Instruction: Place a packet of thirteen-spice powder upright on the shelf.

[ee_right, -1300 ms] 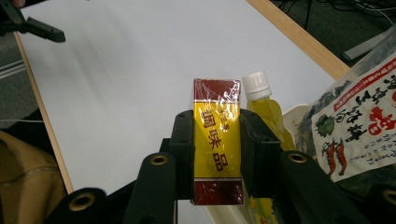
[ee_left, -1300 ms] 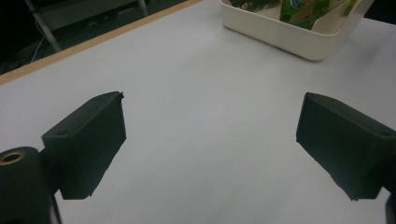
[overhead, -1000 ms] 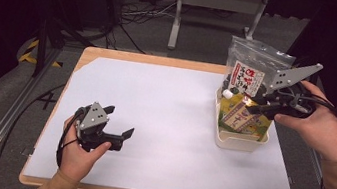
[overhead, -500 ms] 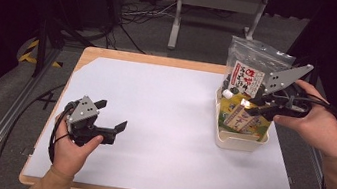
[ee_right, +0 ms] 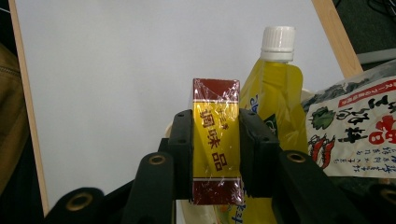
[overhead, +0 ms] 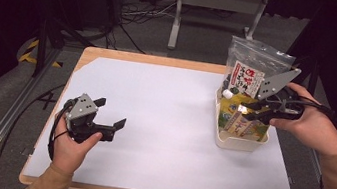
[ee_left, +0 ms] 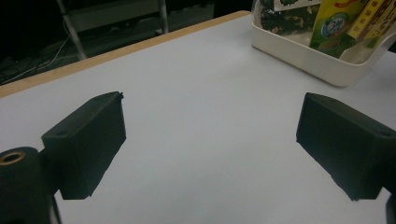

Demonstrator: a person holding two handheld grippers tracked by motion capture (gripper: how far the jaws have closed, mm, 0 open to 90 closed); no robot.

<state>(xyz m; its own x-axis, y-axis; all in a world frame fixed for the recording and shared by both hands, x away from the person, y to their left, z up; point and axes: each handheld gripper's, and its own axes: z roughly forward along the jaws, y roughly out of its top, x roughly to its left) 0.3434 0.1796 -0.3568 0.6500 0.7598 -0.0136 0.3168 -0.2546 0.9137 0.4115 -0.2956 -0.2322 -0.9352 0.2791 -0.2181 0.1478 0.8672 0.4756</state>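
Note:
My right gripper (overhead: 245, 109) hovers over the white bin (overhead: 237, 144) at the right of the table. In the right gripper view the right gripper (ee_right: 216, 119) is shut on a yellow box with dark red ends (ee_right: 215, 154), gripped across its narrow sides and wrapped in clear film. Beside the box stands a yellow spouted pouch with a white cap (ee_right: 276, 79). My left gripper (overhead: 110, 112) rests low at the front left, far from the bin. In its own view the left gripper (ee_left: 210, 140) is open, with bare white table between the jaws.
A clear bag with a printed label (overhead: 257, 62) stands at the bin's far end, also seen as a bag (ee_right: 359, 121) right of the pouch. The white mat (overhead: 162, 124) covers the wooden tabletop. Stands and cables lie on the dark floor beyond.
The left hand has shifted slightly left and turned its gripper a little. The right gripper has stayed over the bin with the box in it.

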